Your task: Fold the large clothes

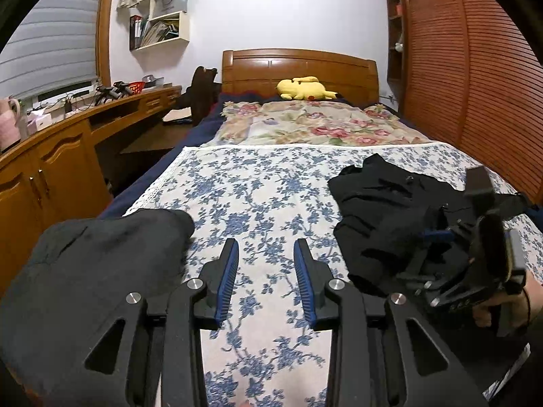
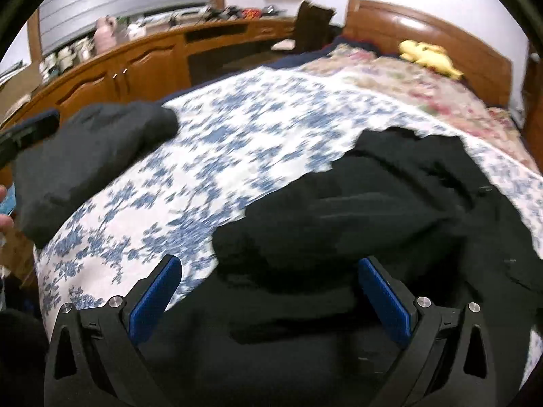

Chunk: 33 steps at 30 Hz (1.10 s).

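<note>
Bed with a blue-flowered sheet [image 1: 264, 183] fills most of both views; a rose-patterned cover [image 1: 305, 123] lies beyond it toward the wooden headboard [image 1: 298, 68], at 12 o'clock from the left wrist camera. Yellow plush toy [image 1: 305, 90] rests against the headboard. Two dark garments on the sheet, well apart. A folded dark grey one [image 1: 95, 271] sits at 9 o'clock of the left claw [image 1: 266, 247], near the bed's left edge; in the right wrist view the same bundle [image 2: 91, 156] lies at 10 o'clock. A crumpled black garment [image 1: 383, 217] lies at 2 o'clock of the left claw, loose and unfolded, one small dark button showing on it. Left claw hovers over bare sheet between the two garments, jaws set at a narrow gap with nothing between the blue pads [image 1: 229, 278]. Right claw [image 2: 269, 264] stands wide over the near part of the black garment [image 2: 373, 220], whose cloth spreads under and between its jaws; whether the pads [image 2: 154, 302] touch the cloth I cannot tell, they do not press on it. The right wrist picture is smeared with motion blur. From the left camera the right claw [image 1: 437, 234] shows at 3 o'clock, low over the black cloth, a hand [image 1: 502, 308] gripping its handle. Wooden desk [image 1: 85, 125] runs along the left wall at 10 o'clock, cluttered with small items too small to name. Slatted wardrobe door [image 1: 458, 84] at 2 o'clock.
</note>
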Motion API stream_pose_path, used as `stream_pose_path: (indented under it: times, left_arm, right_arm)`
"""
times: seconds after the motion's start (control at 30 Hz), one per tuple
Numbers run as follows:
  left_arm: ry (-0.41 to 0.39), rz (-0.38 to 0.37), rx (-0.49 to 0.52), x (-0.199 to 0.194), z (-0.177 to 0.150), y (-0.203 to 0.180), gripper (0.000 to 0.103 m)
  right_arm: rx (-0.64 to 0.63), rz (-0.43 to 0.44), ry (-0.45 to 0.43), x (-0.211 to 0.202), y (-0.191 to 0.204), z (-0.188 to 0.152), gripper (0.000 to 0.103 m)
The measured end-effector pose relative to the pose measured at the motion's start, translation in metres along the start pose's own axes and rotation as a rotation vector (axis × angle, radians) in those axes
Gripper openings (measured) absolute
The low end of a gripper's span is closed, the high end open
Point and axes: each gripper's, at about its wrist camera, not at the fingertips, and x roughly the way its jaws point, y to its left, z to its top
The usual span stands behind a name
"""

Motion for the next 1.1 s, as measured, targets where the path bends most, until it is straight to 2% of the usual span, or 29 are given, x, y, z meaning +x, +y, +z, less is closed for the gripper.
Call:
stream_pose_path:
  times: [0.37,0.47,0.53,0.73,0.83,0.9,0.97,1.0,1.1]
  left_arm:
    - [-0.007,0.000,-0.024,-0.002,-0.004,0.009,0.038]
    - [-0.003,0.003,-0.021,0.000,-0.005,0.007,0.038]
    - [-0.001,0.003,-0.020,0.000,-0.006,0.006,0.039]
    - [0.009,0.002,-0.021,0.002,-0.009,0.004,0.039]
    - [0.018,-0.003,-0.024,0.003,-0.012,0.002,0.040]
    - [0.022,-0.008,-0.024,0.004,-0.014,0.000,0.041]
    - [0.027,-0.008,-0.019,0.005,-0.015,-0.002,0.041]
    - [0.029,-0.009,-0.016,0.005,-0.016,-0.003,0.041]
    - [0.029,-0.010,-0.011,0.005,-0.017,-0.006,0.042]
  right_arm:
    - [-0.053,-0.064,0.153,0.054,-0.002,-0.005,0.097]
    - [-0.041,-0.054,0.168,0.061,-0.009,-0.008,0.095]
    - [-0.033,-0.054,0.168,0.064,-0.011,-0.007,0.090]
    - [-0.048,-0.054,0.165,0.061,-0.016,-0.010,0.066]
    - [-0.056,-0.054,0.158,0.054,-0.016,-0.012,0.049]
    - [-0.066,-0.059,0.154,0.051,-0.015,-0.012,0.032]
    - [-0.077,-0.075,0.139,0.045,-0.012,-0.012,0.020]
    - [-0.079,-0.085,0.124,0.041,-0.011,-0.012,0.015]
    - [-0.061,-0.085,0.037,0.013,-0.013,-0.010,0.013]
